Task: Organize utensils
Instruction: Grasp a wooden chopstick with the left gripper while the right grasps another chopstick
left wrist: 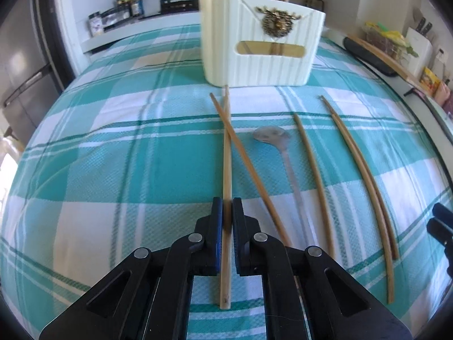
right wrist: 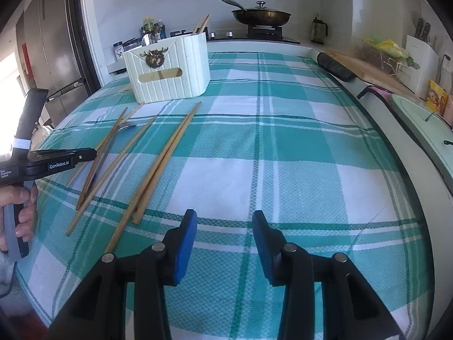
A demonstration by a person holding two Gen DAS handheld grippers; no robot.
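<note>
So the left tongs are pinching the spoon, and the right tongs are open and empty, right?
Not quite. The left tongs are pinching a chopstick, as the left wrist view shows; the spoon lies on the cloth. The right tongs are indeed open and empty.

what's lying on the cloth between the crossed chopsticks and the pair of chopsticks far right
In the left wrist view, a metal spoon and one single bamboo chopstick lie on the teal checked tablecloth between them.
</note>
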